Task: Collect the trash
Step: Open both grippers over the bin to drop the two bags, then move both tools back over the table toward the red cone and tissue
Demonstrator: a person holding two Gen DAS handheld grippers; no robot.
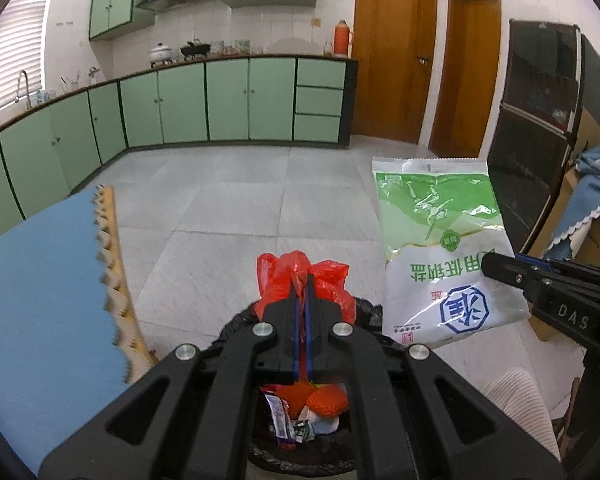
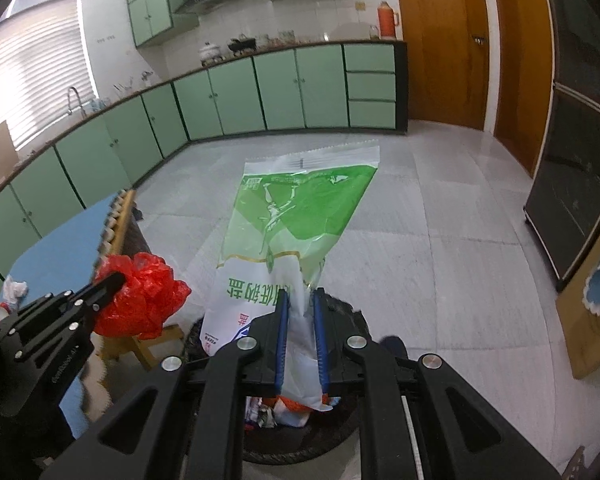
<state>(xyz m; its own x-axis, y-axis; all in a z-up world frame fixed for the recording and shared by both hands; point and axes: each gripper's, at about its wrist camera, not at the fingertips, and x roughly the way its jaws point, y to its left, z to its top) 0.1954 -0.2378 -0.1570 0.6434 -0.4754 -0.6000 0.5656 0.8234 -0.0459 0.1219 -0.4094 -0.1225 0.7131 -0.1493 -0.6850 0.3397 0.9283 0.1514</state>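
My left gripper (image 1: 303, 280) is shut on a crumpled red plastic bag (image 1: 320, 276), held above a black-lined trash bin (image 1: 260, 452) with wrappers and an orange net inside. The red bag also shows in the right wrist view (image 2: 144, 300) with the left gripper (image 2: 116, 280). My right gripper (image 2: 300, 294) is shut on a green and white salt packet (image 2: 296, 220), which sticks out forward above the same bin (image 2: 340, 436). In the left wrist view the packet (image 1: 440, 240) hangs to the right, held by the right gripper (image 1: 490, 264).
A blue foam mat on a low wooden table (image 1: 40, 280) lies to the left; crumpled white litter (image 2: 14, 290) sits on it. Green kitchen cabinets (image 1: 228, 100) line the back, a dark cabinet (image 1: 536, 140) stands right. Tiled floor (image 1: 240, 200) lies ahead.
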